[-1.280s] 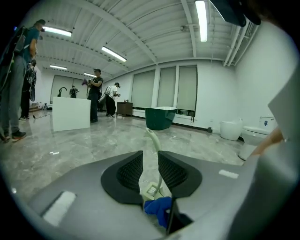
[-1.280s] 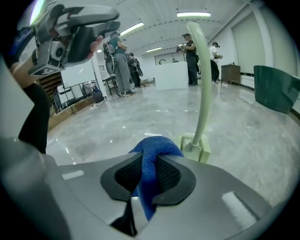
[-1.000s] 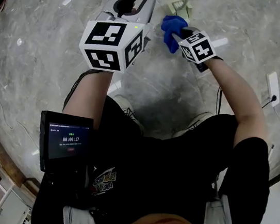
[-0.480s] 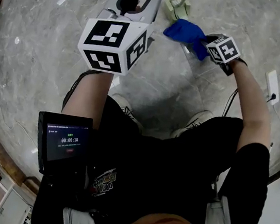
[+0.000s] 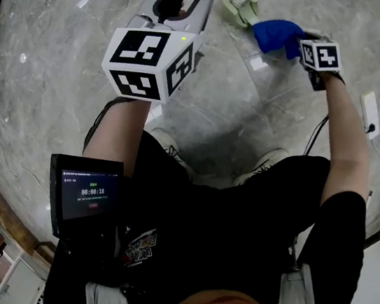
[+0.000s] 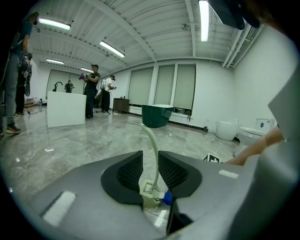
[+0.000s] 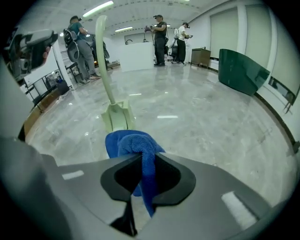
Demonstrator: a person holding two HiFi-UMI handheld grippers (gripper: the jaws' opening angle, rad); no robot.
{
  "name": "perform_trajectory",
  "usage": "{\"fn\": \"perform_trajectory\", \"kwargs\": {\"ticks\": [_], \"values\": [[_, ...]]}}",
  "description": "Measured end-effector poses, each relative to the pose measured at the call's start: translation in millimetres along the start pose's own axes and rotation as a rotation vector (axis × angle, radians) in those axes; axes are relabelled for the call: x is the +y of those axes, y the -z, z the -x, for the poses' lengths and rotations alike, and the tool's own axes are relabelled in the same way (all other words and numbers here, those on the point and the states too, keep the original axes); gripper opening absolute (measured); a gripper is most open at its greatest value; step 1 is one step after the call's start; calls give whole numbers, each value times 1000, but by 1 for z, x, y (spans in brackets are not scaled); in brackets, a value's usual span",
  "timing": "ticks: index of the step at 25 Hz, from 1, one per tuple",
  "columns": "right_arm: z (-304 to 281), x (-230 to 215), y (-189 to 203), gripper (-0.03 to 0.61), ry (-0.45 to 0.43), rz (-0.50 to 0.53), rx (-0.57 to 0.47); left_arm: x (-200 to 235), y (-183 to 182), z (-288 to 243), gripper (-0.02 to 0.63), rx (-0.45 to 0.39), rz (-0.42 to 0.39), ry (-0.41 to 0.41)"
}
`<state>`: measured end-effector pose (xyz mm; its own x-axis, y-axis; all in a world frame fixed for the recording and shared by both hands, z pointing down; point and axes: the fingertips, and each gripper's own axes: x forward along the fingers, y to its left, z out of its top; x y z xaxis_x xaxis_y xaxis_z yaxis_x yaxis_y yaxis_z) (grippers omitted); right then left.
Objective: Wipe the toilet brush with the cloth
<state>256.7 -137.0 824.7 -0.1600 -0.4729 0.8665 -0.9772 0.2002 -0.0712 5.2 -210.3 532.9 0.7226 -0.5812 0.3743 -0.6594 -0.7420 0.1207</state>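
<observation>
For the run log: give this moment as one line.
left gripper open, holding nothing | right gripper shut on blue cloth | toilet brush upright in holder

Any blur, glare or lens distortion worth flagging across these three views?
Head view: strong fisheye bend, the person's shadow dark on the floor, cloth sharp. Left gripper view: black vignetted corners, ceiling light blown out, toilet brush crisp. Right gripper view: same dark corners, light streaks reflected on the glossy floor, no motion blur on the cloth.
</observation>
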Motion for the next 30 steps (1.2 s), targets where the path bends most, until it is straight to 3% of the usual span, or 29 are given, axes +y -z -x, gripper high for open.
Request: {"fn": "perform_trajectory", "kwargs": {"ticks": [2, 5, 11, 14, 18, 21, 23, 26, 30], "values": [[6, 19, 7, 61, -159, 1, 31, 0, 0, 0, 103, 1, 0, 0], [20, 58, 41, 61, -444, -28, 202, -1, 0, 0, 103, 0, 0, 4], [37, 70, 96, 61, -568, -44, 439, -6, 2, -4, 103, 6, 6, 18], [36, 40, 90, 61, -467, -78, 373, -5, 3, -4, 103, 7, 6, 17], [32, -36, 53, 61, -137, -180, 147, -4, 2, -4, 103, 9, 7, 13], [33, -77, 41, 61, 108, -184, 100, -3, 2, -5, 103, 15, 5, 13], [31, -88, 38, 63, 224, -150, 112, -3, 2, -4, 103, 15, 2, 13], [24, -89, 36, 63, 305, -113, 145, -3, 2, -4, 103, 15, -7, 12], [11, -77, 36, 72, 279, -143, 151, -3, 3, -4, 103, 20, -10, 15]]}}
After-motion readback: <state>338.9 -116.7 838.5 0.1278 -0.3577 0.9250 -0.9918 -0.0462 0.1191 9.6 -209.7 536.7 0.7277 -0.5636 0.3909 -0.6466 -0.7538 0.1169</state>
